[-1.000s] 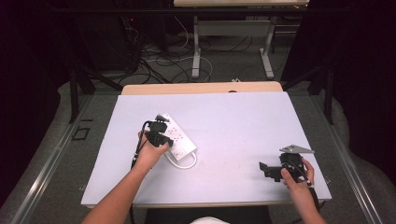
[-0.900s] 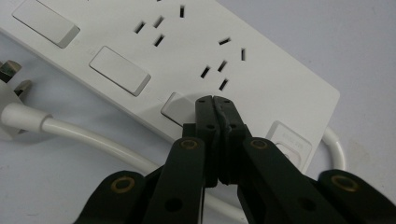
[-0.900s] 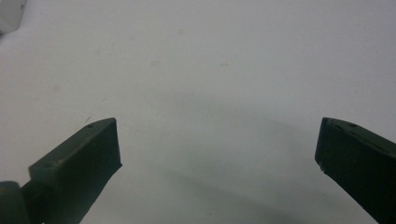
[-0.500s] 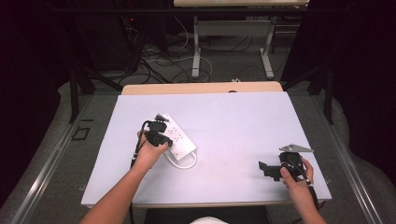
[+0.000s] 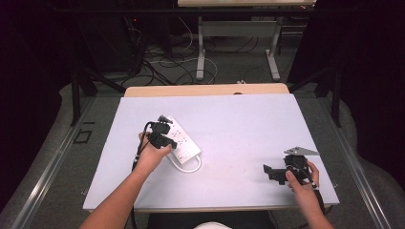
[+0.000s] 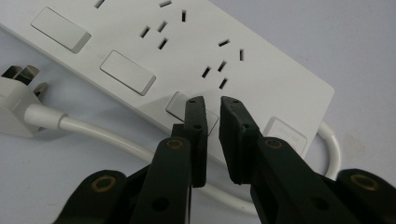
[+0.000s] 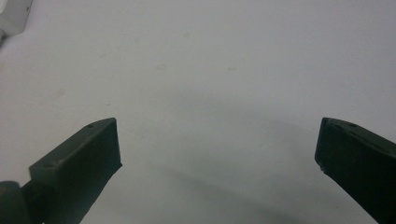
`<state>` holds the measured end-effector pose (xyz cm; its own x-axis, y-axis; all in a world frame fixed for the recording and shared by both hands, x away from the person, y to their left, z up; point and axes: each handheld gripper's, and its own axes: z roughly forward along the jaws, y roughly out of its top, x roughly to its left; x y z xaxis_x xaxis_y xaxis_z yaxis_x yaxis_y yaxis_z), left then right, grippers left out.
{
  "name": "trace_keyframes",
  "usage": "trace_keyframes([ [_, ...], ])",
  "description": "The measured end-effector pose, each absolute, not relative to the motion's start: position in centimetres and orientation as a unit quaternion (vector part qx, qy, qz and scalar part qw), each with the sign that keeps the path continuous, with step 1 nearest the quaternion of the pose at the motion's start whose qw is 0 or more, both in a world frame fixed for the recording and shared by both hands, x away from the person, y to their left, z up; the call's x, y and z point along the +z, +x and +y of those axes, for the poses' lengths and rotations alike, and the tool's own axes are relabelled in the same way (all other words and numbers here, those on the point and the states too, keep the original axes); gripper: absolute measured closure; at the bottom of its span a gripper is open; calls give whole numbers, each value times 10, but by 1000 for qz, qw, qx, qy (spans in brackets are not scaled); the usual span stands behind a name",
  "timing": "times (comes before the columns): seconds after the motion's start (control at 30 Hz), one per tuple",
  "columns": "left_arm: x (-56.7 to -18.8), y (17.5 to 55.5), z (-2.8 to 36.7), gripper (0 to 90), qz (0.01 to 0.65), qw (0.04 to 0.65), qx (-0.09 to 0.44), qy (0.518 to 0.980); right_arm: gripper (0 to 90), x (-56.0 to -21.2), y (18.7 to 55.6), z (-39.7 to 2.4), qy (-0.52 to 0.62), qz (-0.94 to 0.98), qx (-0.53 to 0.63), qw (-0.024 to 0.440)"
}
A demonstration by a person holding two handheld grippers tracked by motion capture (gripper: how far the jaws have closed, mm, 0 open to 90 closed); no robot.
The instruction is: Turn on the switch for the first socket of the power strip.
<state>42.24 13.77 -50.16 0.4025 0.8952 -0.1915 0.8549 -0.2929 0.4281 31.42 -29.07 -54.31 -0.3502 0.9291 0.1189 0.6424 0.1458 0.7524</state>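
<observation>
A white power strip (image 5: 182,141) lies left of centre on the white table (image 5: 248,124), its white cable (image 5: 193,167) looped at the near end. In the left gripper view the strip (image 6: 261,70) shows several sockets and rocker switches. My left gripper (image 6: 212,100) has its jaws almost together with nothing between them, the tips right over one switch (image 6: 176,103); I cannot tell if they touch it. From above, the left gripper (image 5: 160,135) sits on the strip's left side. My right gripper (image 5: 270,171) rests near the table's front right, open (image 7: 217,140) over bare table.
The strip's white plug (image 6: 14,88) and cable (image 6: 93,133) lie on the table beside the strip. Past the table's wooden far edge (image 5: 205,89) are desk legs and loose cables on the floor. Open tabletop lies between the two grippers.
</observation>
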Motion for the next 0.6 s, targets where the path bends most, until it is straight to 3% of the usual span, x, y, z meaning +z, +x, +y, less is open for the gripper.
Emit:
trace_keyframes([
  [0.6, -488, 418, 136, 587, 534, 246, 51, 807, 0, -543, 316, -289, 530, 736, 373, 194],
])
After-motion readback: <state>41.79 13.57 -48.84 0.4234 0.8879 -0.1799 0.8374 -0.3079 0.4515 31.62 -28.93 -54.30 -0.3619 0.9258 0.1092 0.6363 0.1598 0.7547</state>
